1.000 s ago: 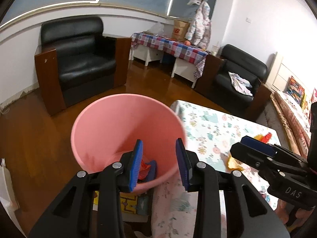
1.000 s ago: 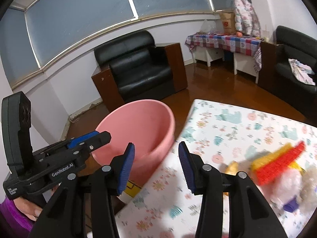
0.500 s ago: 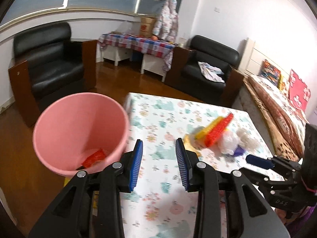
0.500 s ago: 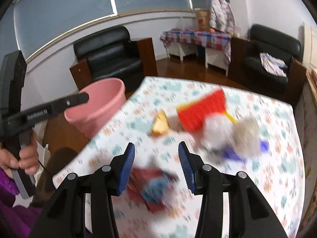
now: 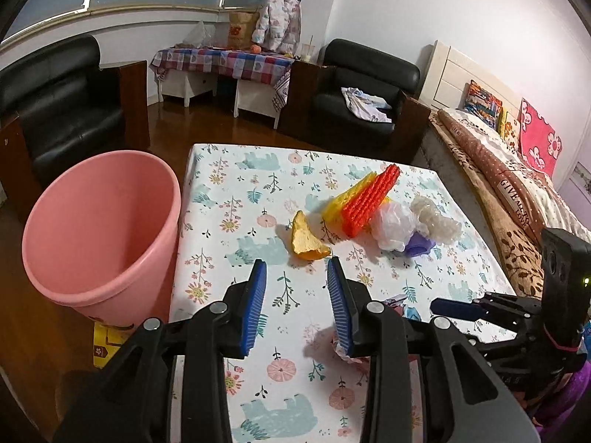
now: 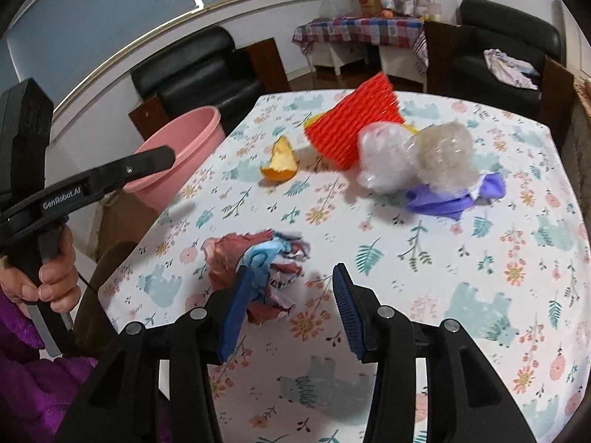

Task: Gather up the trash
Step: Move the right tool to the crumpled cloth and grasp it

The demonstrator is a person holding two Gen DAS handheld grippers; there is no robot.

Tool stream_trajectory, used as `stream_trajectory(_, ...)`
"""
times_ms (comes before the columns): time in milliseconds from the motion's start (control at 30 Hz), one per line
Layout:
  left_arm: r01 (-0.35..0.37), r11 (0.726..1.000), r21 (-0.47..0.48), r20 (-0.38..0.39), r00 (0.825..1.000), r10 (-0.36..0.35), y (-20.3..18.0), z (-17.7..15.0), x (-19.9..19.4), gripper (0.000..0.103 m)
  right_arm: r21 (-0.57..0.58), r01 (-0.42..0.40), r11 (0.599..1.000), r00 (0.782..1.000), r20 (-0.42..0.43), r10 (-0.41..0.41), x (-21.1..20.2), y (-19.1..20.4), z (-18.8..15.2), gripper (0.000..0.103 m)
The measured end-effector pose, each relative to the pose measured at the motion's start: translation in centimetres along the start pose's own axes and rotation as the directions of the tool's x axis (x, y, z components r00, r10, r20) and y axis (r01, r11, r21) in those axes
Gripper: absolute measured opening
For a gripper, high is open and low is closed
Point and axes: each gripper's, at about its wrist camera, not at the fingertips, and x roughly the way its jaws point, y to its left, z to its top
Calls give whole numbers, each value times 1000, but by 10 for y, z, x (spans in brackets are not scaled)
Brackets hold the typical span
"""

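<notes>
My right gripper [image 6: 291, 284] hangs open just over a crumpled red-and-blue wrapper [image 6: 258, 258] on the flower-print tablecloth [image 6: 480, 258]; its left finger overlaps the wrapper. My left gripper [image 5: 296, 277] is open and empty above the table, short of an orange peel [image 5: 306, 240]. Behind the peel lie a red foam net [image 5: 369, 199] on a yellow one [image 5: 351, 192], a white plastic bag [image 5: 393, 225], clear bubble wrap [image 5: 436, 217] and a purple scrap [image 5: 419, 245]. A pink bin [image 5: 99, 229] stands on the floor off the table's left edge.
A person's hand [image 6: 55, 280] in a purple sleeve grips the left tool's handle. Black armchairs [image 5: 55, 110] and a checked side table [image 5: 221, 62] stand behind. A bed [image 5: 517, 184] runs along the table's right side. A yellow box [image 5: 107, 339] sits under the bin.
Both views have swung from the pink bin to the tabletop. My right gripper came down over the crumpled wrapper. Neither gripper's jaws changed width.
</notes>
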Motion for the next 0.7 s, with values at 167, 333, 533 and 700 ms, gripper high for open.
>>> stream_trajectory(167, -5, 1000, -2, -19, 1000, 5, -1, -1, 8, 34, -1, -25, 1000, 999, -29, 25, 12, 2, 3, 45)
stream_trajectory(333, -8, 1000, -2, -35, 999, 8, -1, 0, 15, 34, 1, -72, 997, 996, -55, 72, 24, 7, 8, 54)
stream_trajectory(533, -6, 1000, -2, -52, 999, 6, -3, 2, 26, 34, -20, -61, 998, 995, -83, 59, 37, 15, 10, 43)
stream_trajectory(700, 0, 1000, -1, -75, 997, 0, -6, 3, 37, 34, 32, -45, 998, 998, -51, 47, 32, 0, 9, 9)
